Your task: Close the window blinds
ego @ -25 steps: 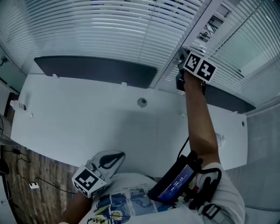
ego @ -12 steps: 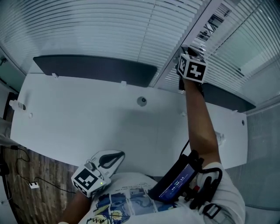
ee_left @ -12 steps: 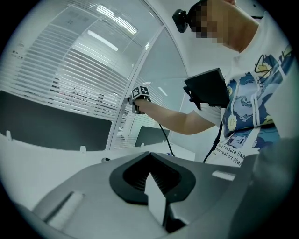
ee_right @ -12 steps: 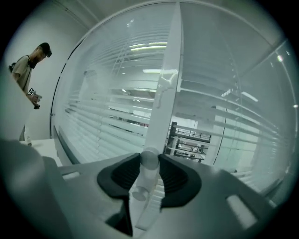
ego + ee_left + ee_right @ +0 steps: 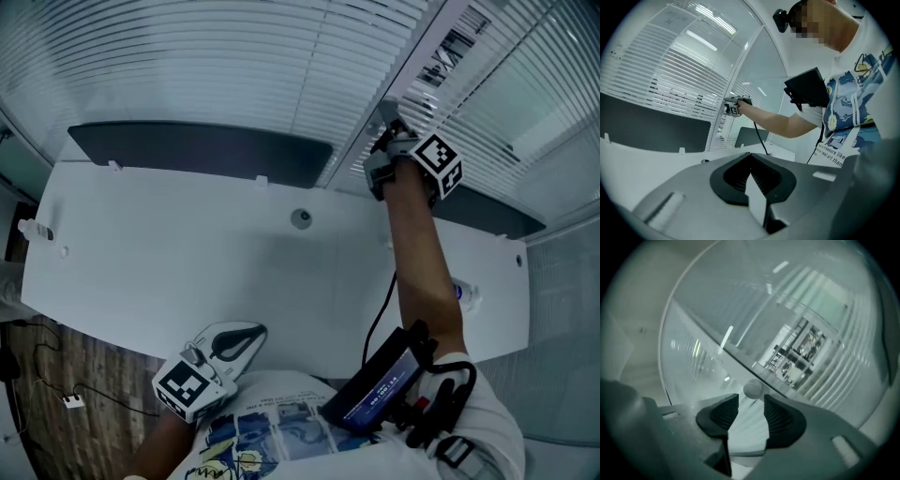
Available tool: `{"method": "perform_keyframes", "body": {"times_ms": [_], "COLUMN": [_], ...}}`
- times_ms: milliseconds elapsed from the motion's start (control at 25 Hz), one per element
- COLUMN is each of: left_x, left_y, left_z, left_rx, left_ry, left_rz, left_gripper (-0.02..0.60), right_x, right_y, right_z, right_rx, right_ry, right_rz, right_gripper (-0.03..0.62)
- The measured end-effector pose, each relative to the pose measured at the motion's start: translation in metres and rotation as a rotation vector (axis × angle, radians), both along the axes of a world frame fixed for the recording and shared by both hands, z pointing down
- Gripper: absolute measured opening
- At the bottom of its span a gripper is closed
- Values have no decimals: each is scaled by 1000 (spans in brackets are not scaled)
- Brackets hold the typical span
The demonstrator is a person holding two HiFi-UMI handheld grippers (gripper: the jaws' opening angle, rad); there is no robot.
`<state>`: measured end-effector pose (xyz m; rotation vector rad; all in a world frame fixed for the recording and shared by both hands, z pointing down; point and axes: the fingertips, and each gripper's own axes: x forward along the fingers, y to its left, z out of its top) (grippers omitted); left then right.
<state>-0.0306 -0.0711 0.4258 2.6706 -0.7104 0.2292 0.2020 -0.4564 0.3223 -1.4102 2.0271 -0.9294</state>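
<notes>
White slatted blinds (image 5: 187,66) hang over the window beyond the desk, with a second set (image 5: 525,103) to the right of a white frame post (image 5: 412,75). My right gripper (image 5: 386,127) is raised against that post. In the right gripper view its jaws are opening (image 5: 751,399). A small round bead (image 5: 751,389) sits just past the tips, with neither pad pressing on it. The slats (image 5: 834,362) behind it let the outside show through. My left gripper (image 5: 246,336) hangs low by the person's torso, shut (image 5: 750,154) on nothing.
A white desk (image 5: 187,253) lies between the person and the window, with a round grommet (image 5: 301,218) and dark panels (image 5: 197,150) along its back edge. Small bottles stand at the left (image 5: 28,230) and right (image 5: 466,295). Cables (image 5: 56,394) lie on the wooden floor.
My right gripper has rolled at the window post, so its marker cube now faces right, and it sits slightly lower. The left gripper has stayed put.
</notes>
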Motion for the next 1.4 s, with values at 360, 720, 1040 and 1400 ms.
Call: {"method": "perform_keyframes", "body": {"times_ms": [360,720,1040,1400], "left_x": [0,3,3,1], "left_y": [-3,-4,-6,-6], "left_z": [1,3,1,4], "left_rx": [3,6,5,8], "left_ry": [-1,3,2,2], "left_rz": [3,12,11,14], "left_gripper": [6,6,6,6], "right_x": [23,25,16,8], "right_y": [-11,-13,-11,-12], "right_z": [6,7,-7,-8], "right_rx": [-6,-37,-48,-82], "right_ry": [-517,-394,-23,384], "right_rz": [-15,4,33,75], "right_gripper": [158,137,132,130]}}
